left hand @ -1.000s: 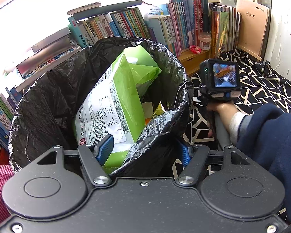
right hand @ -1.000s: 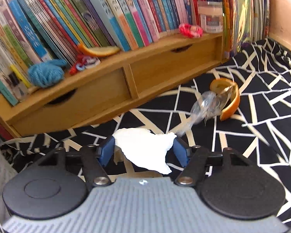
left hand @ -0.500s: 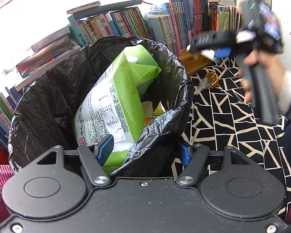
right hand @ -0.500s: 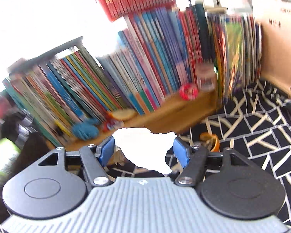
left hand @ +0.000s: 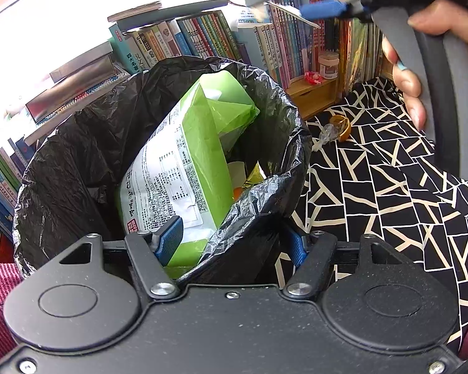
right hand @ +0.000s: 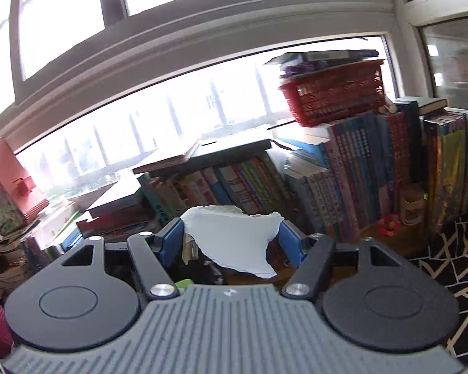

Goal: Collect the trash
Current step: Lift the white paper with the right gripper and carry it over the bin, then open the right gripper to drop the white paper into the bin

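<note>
A bin lined with a black bag (left hand: 87,162) fills the left wrist view, with a large green and white package (left hand: 184,168) standing in it. My left gripper (left hand: 232,243) straddles the bag's near rim, one pad inside and one outside, bunched plastic pressed between them. My right gripper (right hand: 231,240) is shut on a torn white paper scrap (right hand: 234,237) and points at the books and window. From the left wrist camera it hangs high above the bin's far right edge, held by a hand (left hand: 421,62). An orange peel (left hand: 341,124) and a clear wrapper (left hand: 326,132) lie on the patterned cloth.
Rows of books (left hand: 265,50) on a low wooden shelf (left hand: 315,93) stand behind the bin. A red basket (right hand: 333,93) sits on top of the books. A black and white patterned cloth (left hand: 374,187) covers the surface to the right of the bin.
My right gripper has risen from the cloth with the paper scrap and swung left, up over the bin's far side. The left gripper and the bin have not moved.
</note>
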